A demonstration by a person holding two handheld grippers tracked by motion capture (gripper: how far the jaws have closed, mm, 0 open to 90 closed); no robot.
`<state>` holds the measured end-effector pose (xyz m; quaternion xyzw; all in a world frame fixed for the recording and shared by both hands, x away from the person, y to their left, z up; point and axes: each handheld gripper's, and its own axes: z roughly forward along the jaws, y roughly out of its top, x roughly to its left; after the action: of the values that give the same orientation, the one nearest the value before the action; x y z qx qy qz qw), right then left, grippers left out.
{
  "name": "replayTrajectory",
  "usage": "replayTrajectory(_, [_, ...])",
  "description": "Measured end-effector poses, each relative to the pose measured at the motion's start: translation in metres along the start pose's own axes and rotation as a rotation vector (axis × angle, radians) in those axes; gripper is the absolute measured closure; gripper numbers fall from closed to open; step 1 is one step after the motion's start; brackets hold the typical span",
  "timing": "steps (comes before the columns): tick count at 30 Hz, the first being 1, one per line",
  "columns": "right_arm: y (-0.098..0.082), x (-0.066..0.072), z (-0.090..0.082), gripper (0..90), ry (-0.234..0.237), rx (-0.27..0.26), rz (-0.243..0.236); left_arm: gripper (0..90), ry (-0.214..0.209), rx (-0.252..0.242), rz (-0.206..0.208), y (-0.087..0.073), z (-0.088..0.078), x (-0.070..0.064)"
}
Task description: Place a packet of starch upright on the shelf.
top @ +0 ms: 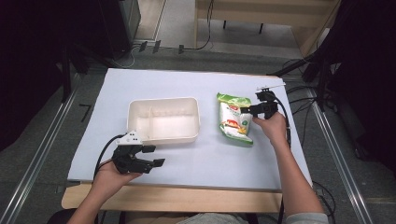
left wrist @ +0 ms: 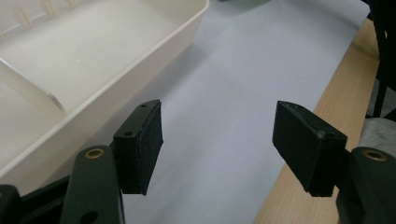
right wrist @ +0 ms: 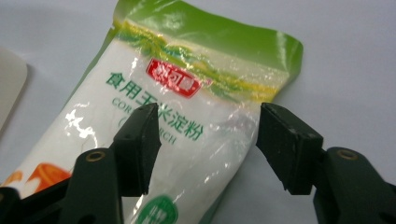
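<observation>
- The left hand-held gripper [top: 152, 156] rests at the near left of the desk [top: 243, 161], jaws wide apart with nothing between them, just in front of the white tray [top: 163, 135].
- The starch bag [top: 235, 119] lies flat right of the tray, long axis running far to near.
- The right hand-held gripper [top: 246, 110] is nearer, jaws apart and straddling the bag's far end without pressing it.
- Bare desk lies between bag and tray.

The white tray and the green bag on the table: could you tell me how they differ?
The white tray is a rigid, open, cream box with inner dividers; the green bag is soft, sealed, glossy and printed. The tray sits mid-table, near the open left gripper; the bag lies to its right, at the open right gripper. Both rest flat on the table.
</observation>
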<state>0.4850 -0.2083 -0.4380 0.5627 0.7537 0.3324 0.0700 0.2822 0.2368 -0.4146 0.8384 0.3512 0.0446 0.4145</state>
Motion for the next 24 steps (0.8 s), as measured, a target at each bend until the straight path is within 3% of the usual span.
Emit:
replayTrajectory(2, [0.0, -0.002, 0.003, 37.2, -0.005, 0.003, 0.007, 33.9, 0.006, 0.004, 0.001, -0.001, -0.001, 0.0])
replayTrajectory(3, [0.004, -0.004, 0.011, 33.6, -0.028, 0.063, 0.011, 33.9, 0.007, 0.003, 0.002, -0.002, -0.001, 0.0])
replayTrajectory(4, [0.006, -0.005, 0.014, 32.8, -0.034, 0.078, 0.01, 33.9, 0.007, 0.003, 0.002, -0.002, -0.001, 0.0])
replayTrajectory(6, [0.009, -0.005, 0.02, 31.4, -0.02, 0.079, 0.017, 33.9, 0.011, 0.006, 0.001, -0.003, -0.002, 0.0])
replayTrajectory(9, [0.012, -0.004, 0.029, 29.8, -0.052, 0.107, 0.034, 33.9, 0.022, 0.006, -0.003, -0.005, -0.004, -0.001])
replayTrajectory(13, [0.014, -0.007, 0.034, 27.1, -0.012, 0.117, 0.079, 33.9, 0.027, 0.001, -0.01, -0.007, -0.006, 0.0])
replayTrajectory(20, [0.015, 0.0, 0.037, 46.4, -0.001, 0.112, 0.092, 33.9, 0.033, 0.001, -0.011, -0.008, -0.008, -0.001])
replayTrajectory(22, [0.015, 0.002, 0.038, 50.1, -0.01, 0.101, 0.102, 33.9, 0.033, 0.0, -0.011, -0.008, -0.008, -0.001])
replayTrajectory(23, [0.013, 0.003, 0.038, 57.1, -0.035, 0.095, 0.078, 33.9, 0.034, -0.001, -0.013, -0.008, -0.007, -0.001])
replayTrajectory(24, [0.013, 0.003, 0.038, 57.1, -0.035, 0.095, 0.078, 33.9, 0.034, -0.001, -0.013, -0.008, -0.007, -0.001])
